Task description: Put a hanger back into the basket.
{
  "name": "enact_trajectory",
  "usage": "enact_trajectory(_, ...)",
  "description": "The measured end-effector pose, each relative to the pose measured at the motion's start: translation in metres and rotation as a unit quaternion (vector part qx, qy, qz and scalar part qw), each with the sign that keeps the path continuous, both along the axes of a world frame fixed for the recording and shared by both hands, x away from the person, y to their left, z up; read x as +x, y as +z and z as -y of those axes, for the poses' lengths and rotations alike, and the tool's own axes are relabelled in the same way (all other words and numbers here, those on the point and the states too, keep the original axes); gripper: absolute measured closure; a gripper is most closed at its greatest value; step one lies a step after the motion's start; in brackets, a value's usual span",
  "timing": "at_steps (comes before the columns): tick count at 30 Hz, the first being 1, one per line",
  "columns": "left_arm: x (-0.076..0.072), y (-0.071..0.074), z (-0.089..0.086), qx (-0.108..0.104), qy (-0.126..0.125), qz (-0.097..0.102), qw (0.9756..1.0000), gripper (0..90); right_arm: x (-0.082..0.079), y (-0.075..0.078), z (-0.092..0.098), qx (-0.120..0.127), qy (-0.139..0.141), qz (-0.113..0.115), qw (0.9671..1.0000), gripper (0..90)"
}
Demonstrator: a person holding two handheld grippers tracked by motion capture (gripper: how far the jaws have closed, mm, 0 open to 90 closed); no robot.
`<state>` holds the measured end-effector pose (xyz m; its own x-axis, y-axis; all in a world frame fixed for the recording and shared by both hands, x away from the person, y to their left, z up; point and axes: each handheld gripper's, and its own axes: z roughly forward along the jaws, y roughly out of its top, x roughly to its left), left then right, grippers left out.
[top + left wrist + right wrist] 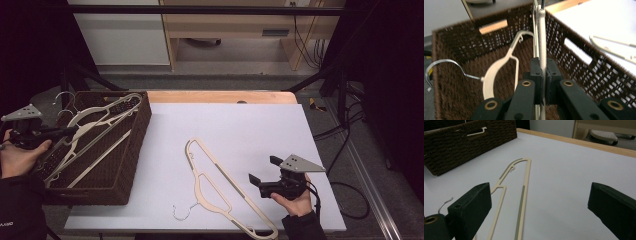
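Left gripper jaws pinching thin bar of white hanger, over brown basket. Right gripper jaws spread wide, cream hanger lying just ahead between them.

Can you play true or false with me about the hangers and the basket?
1. The left gripper is shut on a hanger over the basket. True.
2. The right gripper is squeezing a hanger. False: its jaws are wide open, holding nothing.
3. A cream hanger lies on the table. True.
4. The basket is pink plastic. False: it is dark brown wicker.
5. Another hanger rests inside the basket. True.
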<state>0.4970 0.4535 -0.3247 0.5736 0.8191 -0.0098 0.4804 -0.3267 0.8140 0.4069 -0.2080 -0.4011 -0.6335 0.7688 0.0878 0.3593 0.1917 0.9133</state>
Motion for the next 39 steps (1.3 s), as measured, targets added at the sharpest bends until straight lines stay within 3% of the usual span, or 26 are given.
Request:
enact_trajectory(6, 0.001, -0.020, 0.005, -0.005, -0.002, -0.020, 0.9998, 86.6, 0.000, 0.000, 0.000, 0.000, 0.000, 0.001, 1.0000, 5.4)
enact_trajectory(8, 0.003, -0.030, 0.008, -0.014, 0.005, -0.036, 0.9992, 86.5, 0.000, 0.000, -0.001, -0.001, 0.002, 0.000, 1.0000, 5.3)
enact_trajectory(14, 0.005, -0.041, 0.005, -0.024, 0.024, -0.062, 0.9975, 86.2, 0.000, 0.000, -0.002, -0.003, 0.004, 0.000, 1.0000, 5.3)
enact_trajectory(15, 0.007, -0.046, 0.008, -0.015, 0.026, -0.078, 0.9965, 85.7, 0.000, -0.001, -0.002, -0.004, 0.002, 0.001, 1.0000, 5.3)
enact_trajectory(19, 0.011, -0.050, 0.013, -0.001, 0.032, -0.091, 0.9953, 85.6, 0.000, 0.000, -0.002, -0.003, 0.002, 0.001, 1.0000, 5.3)
enact_trajectory(21, 0.012, -0.052, 0.010, -0.001, 0.046, -0.099, 0.9941, 84.7, 0.000, 0.000, -0.002, -0.003, 0.002, 0.002, 1.0000, 5.3)
enact_trajectory(22, 0.011, -0.052, 0.009, -0.002, 0.067, -0.103, 0.9924, 84.4, 0.000, 0.000, -0.002, -0.003, 0.001, 0.002, 1.0000, 5.3)
enact_trajectory(26, 0.008, -0.049, 0.006, 0.004, 0.096, -0.091, 0.9913, 73.0, 0.000, 0.000, -0.002, -0.003, 0.001, 0.002, 1.0000, 5.3)
enact_trajectory(29, 0.000, -0.041, 0.002, -0.005, 0.127, -0.064, 0.9899, 67.7, 0.000, 0.000, -0.002, -0.003, 0.001, 0.002, 1.0000, 5.3)
enact_trajectory(31, -0.011, -0.027, -0.002, -0.029, 0.141, -0.031, 0.9892, 62.5, -0.001, 0.000, -0.002, -0.003, 0.001, 0.003, 1.0000, 5.3)
enact_trajectory(32, -0.011, -0.027, -0.002, -0.029, 0.141, -0.031, 0.9892, 61.4, -0.001, 0.000, -0.002, -0.004, 0.002, 0.002, 1.0000, 5.3)
enact_trajectory(33, -0.020, -0.017, 0.000, -0.033, 0.140, -0.007, 0.9895, 59.2, -0.001, 0.001, -0.002, -0.002, 0.002, 0.002, 1.0000, 5.4)
enact_trajectory(34, -0.020, -0.017, 0.000, -0.033, 0.140, -0.007, 0.9895, 57.8, -0.001, 0.001, -0.002, -0.002, 0.003, 0.002, 1.0000, 5.4)
enact_trajectory(36, -0.033, -0.005, 0.010, -0.045, 0.132, 0.032, 0.9897, 54.3, -0.001, 0.001, -0.002, -0.002, 0.004, 0.004, 1.0000, 5.4)
enact_trajectory(37, -0.033, -0.005, 0.010, -0.045, 0.132, 0.032, 0.9897, 53.0, -0.001, 0.001, -0.002, -0.002, 0.003, 0.004, 1.0000, 5.4)
enact_trajectory(39, -0.045, 0.007, 0.025, -0.060, 0.113, 0.065, 0.9896, 49.1, -0.001, 0.001, -0.002, -0.001, 0.004, 0.004, 1.0000, 5.4)
